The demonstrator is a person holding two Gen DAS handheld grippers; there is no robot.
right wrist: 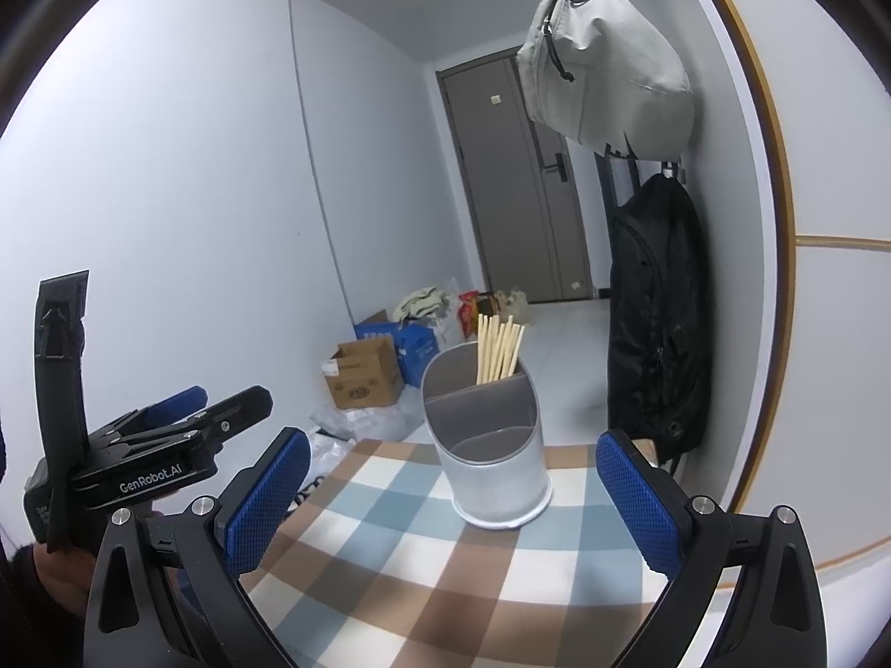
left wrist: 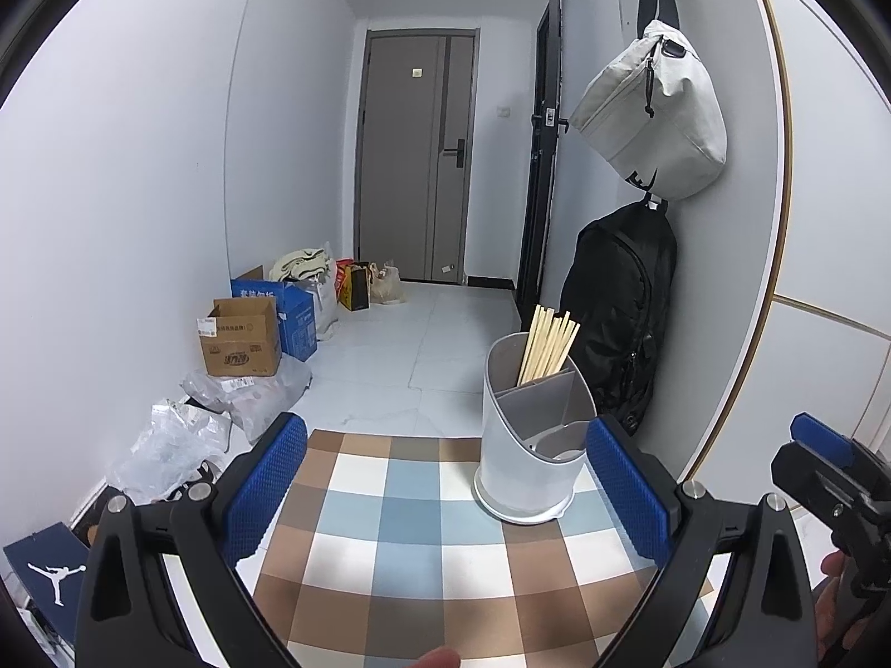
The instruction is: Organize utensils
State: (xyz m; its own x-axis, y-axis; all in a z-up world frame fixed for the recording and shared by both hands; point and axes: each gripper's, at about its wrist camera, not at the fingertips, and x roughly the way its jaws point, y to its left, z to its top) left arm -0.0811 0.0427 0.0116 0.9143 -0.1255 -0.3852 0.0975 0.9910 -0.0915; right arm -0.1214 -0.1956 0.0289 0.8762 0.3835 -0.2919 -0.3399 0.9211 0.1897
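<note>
White walls close in a narrow hallway that runs back to a grey door (left wrist: 417, 156), and nearest you is a table under a checked cloth (left wrist: 423, 551) of blue, brown and white squares. Your utensil holder (left wrist: 526, 445), a pale round caddy split into compartments, stands upright toward the far right of that cloth. A bundle of wooden chopsticks (left wrist: 548, 348) leans in its rear compartment; the nearer compartments look bare from these angles. Your left gripper (left wrist: 445, 495) hovers low over the cloth with its blue pads spread wide and nothing between them. Your right gripper (right wrist: 454, 501) is likewise spread wide and grasps nothing, with the holder framed between its fingers but apart from them. On the right wall a grey sling bag (left wrist: 651, 111) hangs above a black backpack (left wrist: 618, 306). Cardboard boxes (left wrist: 239, 337) and plastic bags (left wrist: 167, 445) line the floor along the left wall.
</note>
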